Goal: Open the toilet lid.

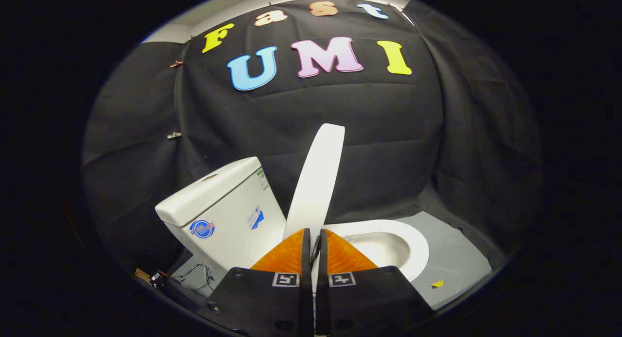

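the toilet lid (317, 181) stands raised, nearly on edge, rising up and slightly away from just ahead of the tongs (315, 244). its lower edge runs down into the narrow gap between the two fingers, which are drawn almost together with only a thin slit left. it looks as if they are pinching the lid's rim, but the contact itself is hidden by the fingers, so i cannot tell for sure that both press on it.

to the left of the fingers and a little beyond sits the cistern (221, 206), close beside the lid's back face. to the right, just ahead, lies the seat (413, 240), flat over the bowl, with the grey floor mat (457, 259) beyond it.

by my reading the lift is mostly done: the lid is past halfway but not yet leaning on the cistern. to finish well, the hand should carry the edge along the arc of the hinge, turning the wrist with the lid rather than pushing straight, so the rim does not twist out of the slit. near the end, slow down and let the lid settle against the cistern before the fingers part; letting go early risks it falling back onto the seat. pull the tongs back along the rim, not sideways.
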